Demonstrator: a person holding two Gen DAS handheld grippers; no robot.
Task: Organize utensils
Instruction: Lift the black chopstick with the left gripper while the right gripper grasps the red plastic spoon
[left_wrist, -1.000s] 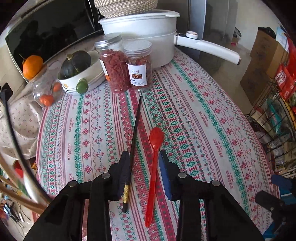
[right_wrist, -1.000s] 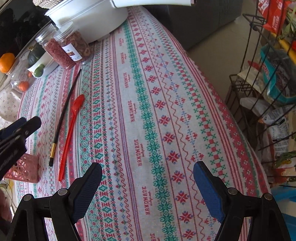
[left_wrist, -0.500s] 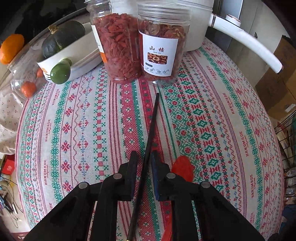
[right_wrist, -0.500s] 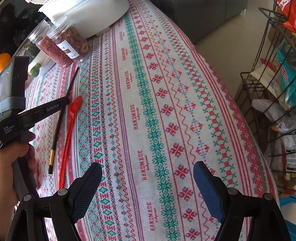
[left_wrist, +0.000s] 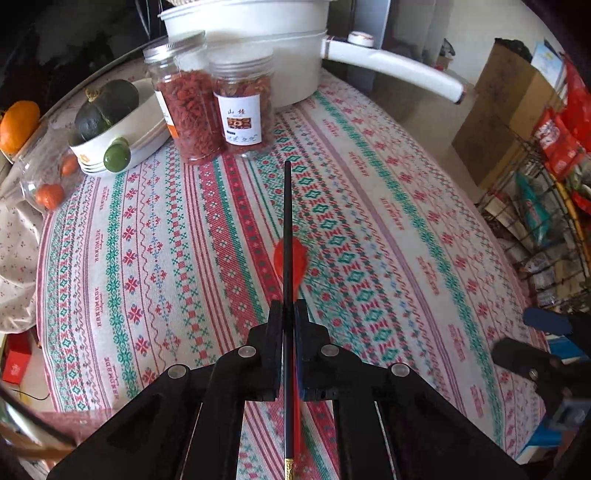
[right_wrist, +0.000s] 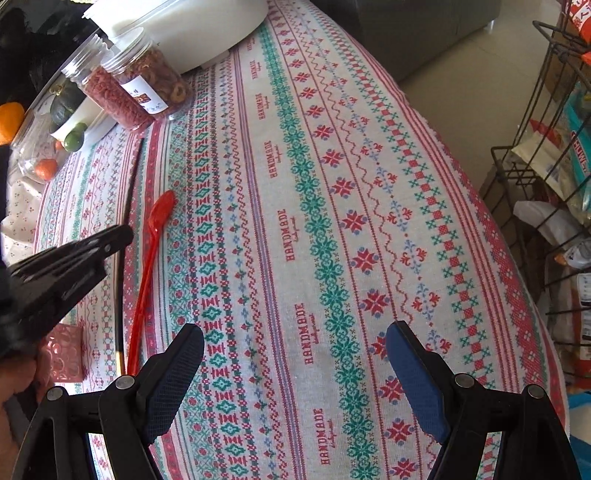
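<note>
My left gripper (left_wrist: 287, 314) is shut on a long black chopstick (left_wrist: 287, 236) with a gold end, gripping it near the middle and holding it above the patterned tablecloth (left_wrist: 369, 221). A red plastic spoon (left_wrist: 291, 258) lies on the cloth just beneath it. In the right wrist view the left gripper (right_wrist: 110, 240) shows at the left, with the chopstick (right_wrist: 120, 295) and the red spoon (right_wrist: 147, 273) beside it. My right gripper (right_wrist: 295, 354) is open and empty over the cloth. A pink cut-out holder (right_wrist: 64, 352) stands at the left edge.
Two clear jars of dried red food (left_wrist: 214, 110) stand at the back. A white pot with a long handle (left_wrist: 258, 44) is behind them. A white bowl with a dark squash (left_wrist: 110, 118) is at the back left. A wire rack (right_wrist: 546, 177) stands right of the table.
My left gripper has closed fully on the black chopstick and lifted it off the cloth, pulling back from the jars. The right gripper has barely moved.
</note>
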